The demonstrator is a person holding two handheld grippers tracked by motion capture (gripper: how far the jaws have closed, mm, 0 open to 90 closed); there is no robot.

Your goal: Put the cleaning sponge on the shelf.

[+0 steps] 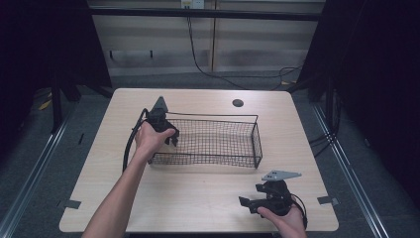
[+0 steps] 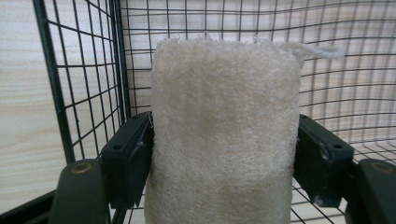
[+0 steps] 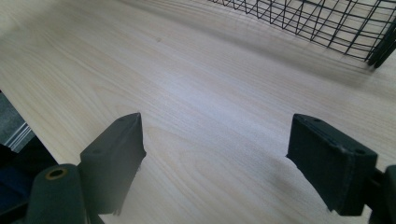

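Note:
A cream loofah sponge [image 2: 224, 135] with a white cord loop at its top stands between the black jaws of my left gripper [image 2: 224, 158], which is shut on it. In the high view the left gripper [image 1: 171, 139] reaches down into the left end of a black wire basket [image 1: 218, 119] on the wooden table. The basket's mesh wall [image 2: 88, 88] stands just behind and left of the sponge. My right gripper [image 1: 247, 204] lies low over the table near its front right, jaws wide apart. Bare wood lies between its fingers [image 3: 116, 149].
The light wooden table [image 1: 198, 193] has a round cable hole [image 1: 237, 103] at the back. Black cables run across the grey floor behind it. A corner of the basket [image 3: 373, 51] lies ahead of the right gripper. Bare tabletop spreads in front of the basket.

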